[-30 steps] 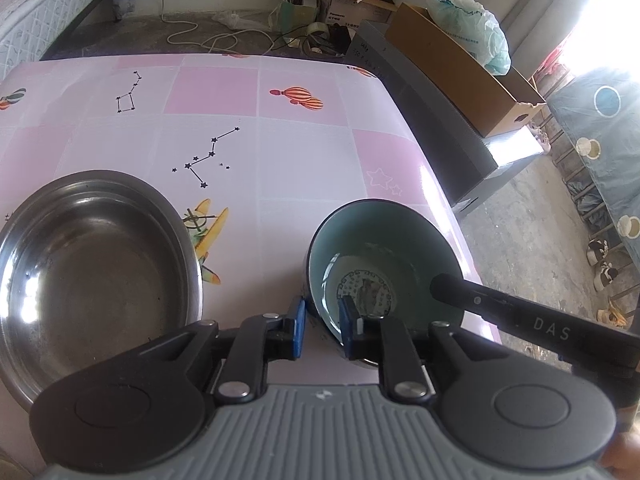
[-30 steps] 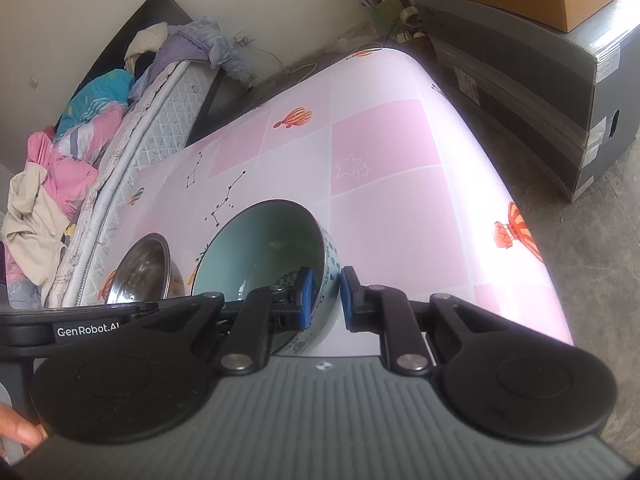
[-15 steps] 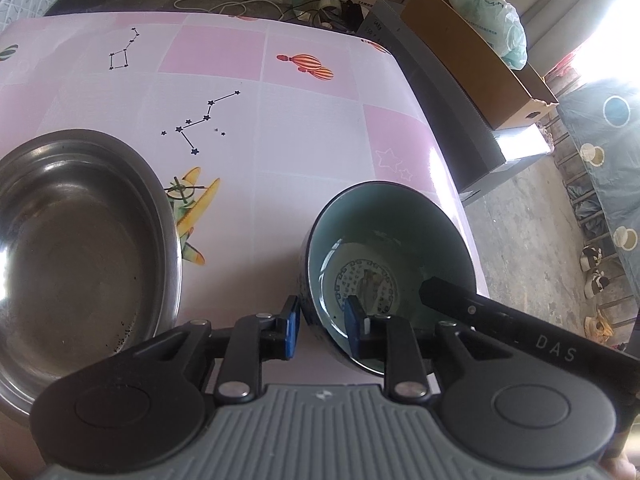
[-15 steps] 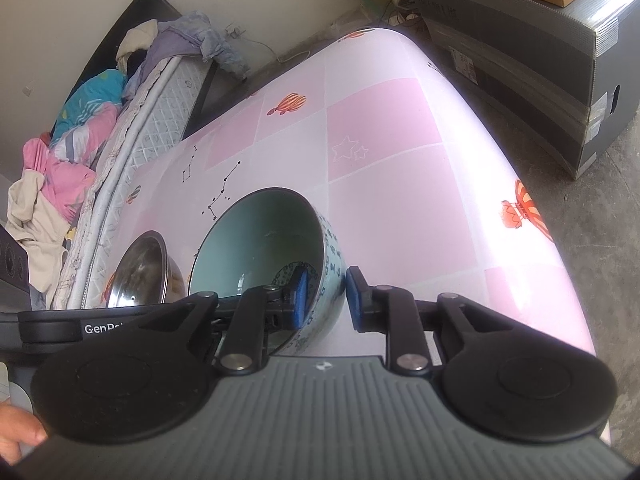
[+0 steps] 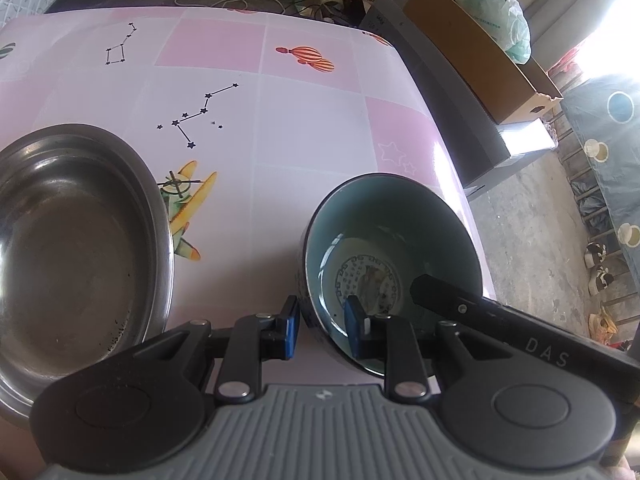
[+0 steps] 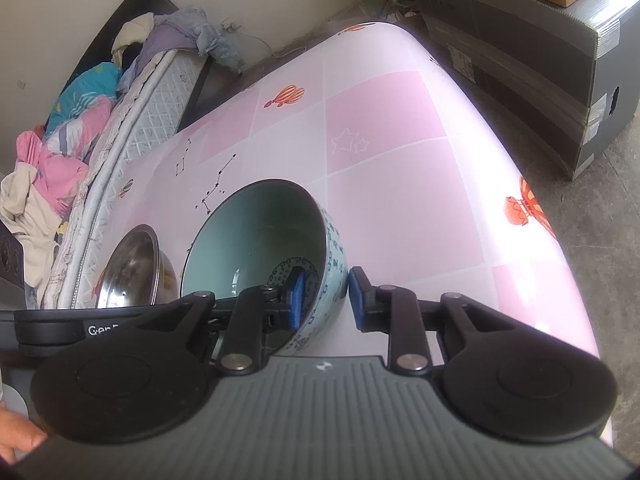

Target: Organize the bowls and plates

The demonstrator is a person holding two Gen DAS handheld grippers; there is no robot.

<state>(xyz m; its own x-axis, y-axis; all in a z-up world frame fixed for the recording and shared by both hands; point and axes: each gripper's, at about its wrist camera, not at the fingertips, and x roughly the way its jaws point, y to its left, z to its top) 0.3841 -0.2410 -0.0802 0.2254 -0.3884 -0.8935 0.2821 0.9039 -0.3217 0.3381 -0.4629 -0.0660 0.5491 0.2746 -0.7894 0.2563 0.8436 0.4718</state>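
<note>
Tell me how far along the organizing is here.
Done: the ceramic bowl stands on the table beside the steel bowl, apart. In hand: nothing gripped; the left gripper and right gripper straddle its rim, jaws just opened. Left: nesting the bowls, seemingly; no plates visible.

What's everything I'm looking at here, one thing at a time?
ceramic bowl: one, teal inside, blue-patterned outside, near the table's edge
steel bowl: one, silver, on the table beside the ceramic bowl
table: one, pink-and-white cartoon cover
cardboard box: one, brown, on grey cartons beyond the table
plastic bag: one, pale green, in the cardboard box
mattress: one, white, alongside the table
clothes: a heap, mixed colours, on the mattress
left gripper: one, black with blue pads, jaws just been opening, bowl wall between them
right gripper: one, same colours, jaws just been opening, opposite bowl wall between them
</note>
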